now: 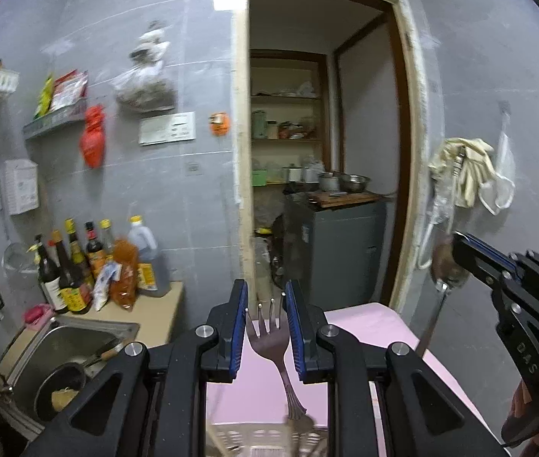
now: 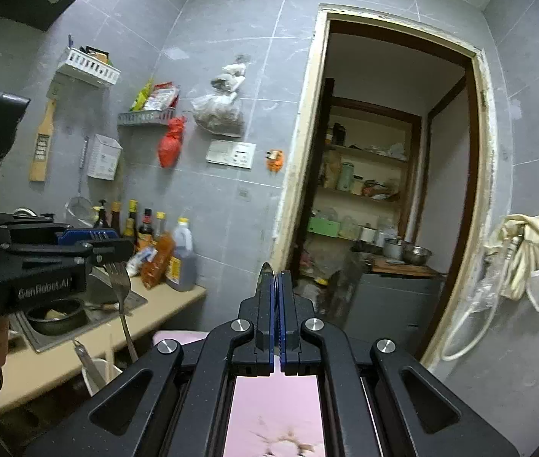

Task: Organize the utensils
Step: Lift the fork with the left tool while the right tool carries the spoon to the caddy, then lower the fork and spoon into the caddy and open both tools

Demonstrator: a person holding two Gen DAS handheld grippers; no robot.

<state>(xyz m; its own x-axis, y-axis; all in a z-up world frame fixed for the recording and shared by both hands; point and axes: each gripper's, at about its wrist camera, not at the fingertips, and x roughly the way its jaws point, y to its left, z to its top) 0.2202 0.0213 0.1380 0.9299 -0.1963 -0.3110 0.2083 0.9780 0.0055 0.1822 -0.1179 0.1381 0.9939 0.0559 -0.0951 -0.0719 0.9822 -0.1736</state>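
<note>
Down at the bottom of the left wrist view, a pale basket (image 1: 269,440) is blurred and cut off, so what's in it is anyone's guess. Grey tiled walls all round, an open doorway (image 1: 322,133) into a shelved pantry, sauce bottles (image 1: 79,266) on a beige counter by a steel sink (image 1: 60,350), and a pink surface (image 1: 368,327) below. The left gripper (image 1: 266,329) pinches a fork (image 1: 269,337) by its head, tines up between the blue pads, handle hanging down toward the basket. Off to the right, the right gripper (image 1: 460,245) clamps a spoon (image 1: 446,266) by its bowl, handle dangling.

Over in the right wrist view, the spoon (image 2: 268,272) is mostly hidden; only a sliver of rim pokes above the pads. The right gripper (image 2: 275,304) has its fingers pressed nearly together on it. At left, the left gripper (image 2: 94,242) holds the fork (image 2: 119,285) with the handle hanging over the counter (image 2: 178,301). A white cup (image 2: 98,375) below has some utensils I can't identify.
</note>
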